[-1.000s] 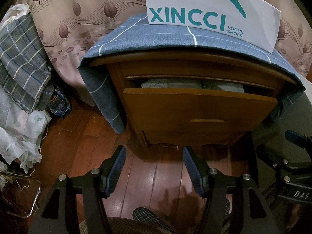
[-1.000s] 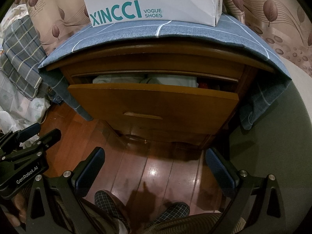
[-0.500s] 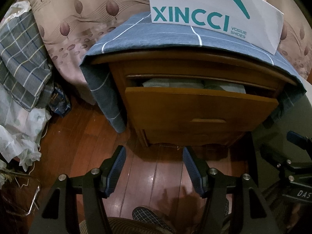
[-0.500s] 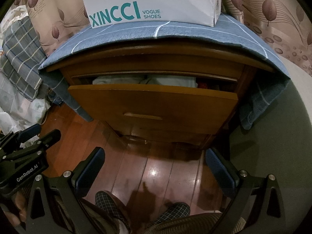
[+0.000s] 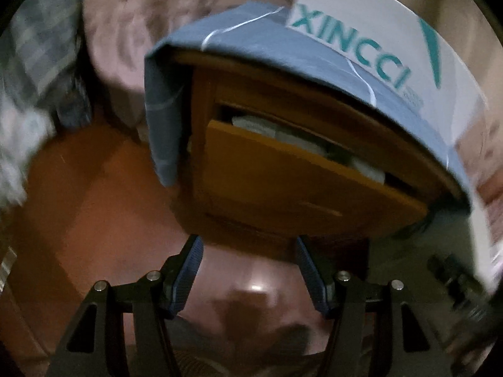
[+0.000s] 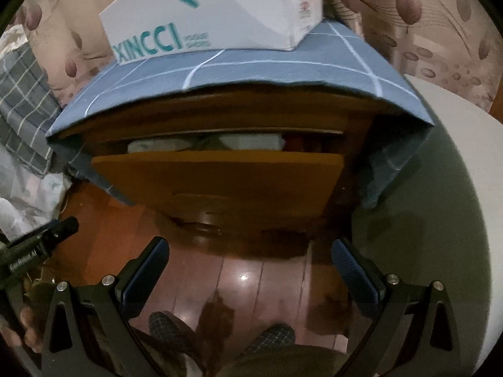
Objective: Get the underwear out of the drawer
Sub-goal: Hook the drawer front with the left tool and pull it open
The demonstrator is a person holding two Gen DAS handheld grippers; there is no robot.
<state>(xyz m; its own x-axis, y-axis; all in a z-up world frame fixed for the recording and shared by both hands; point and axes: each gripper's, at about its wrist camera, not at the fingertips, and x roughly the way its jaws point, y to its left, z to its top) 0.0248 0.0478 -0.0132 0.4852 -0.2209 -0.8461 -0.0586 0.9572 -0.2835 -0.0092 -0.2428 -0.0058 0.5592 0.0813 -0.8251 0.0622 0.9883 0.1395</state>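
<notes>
Your left gripper and right gripper are both open and hold nothing. The underwear lies folded in the part-open drawer. It looks soft and light, so pinch a top fold and lift gently.

Both grippers empty, jaws apart.
Left gripper and right gripper angled downward, holding nothing.

From both wrists I look steeply down at the same open drawer from near, my left view tilted.
</notes>
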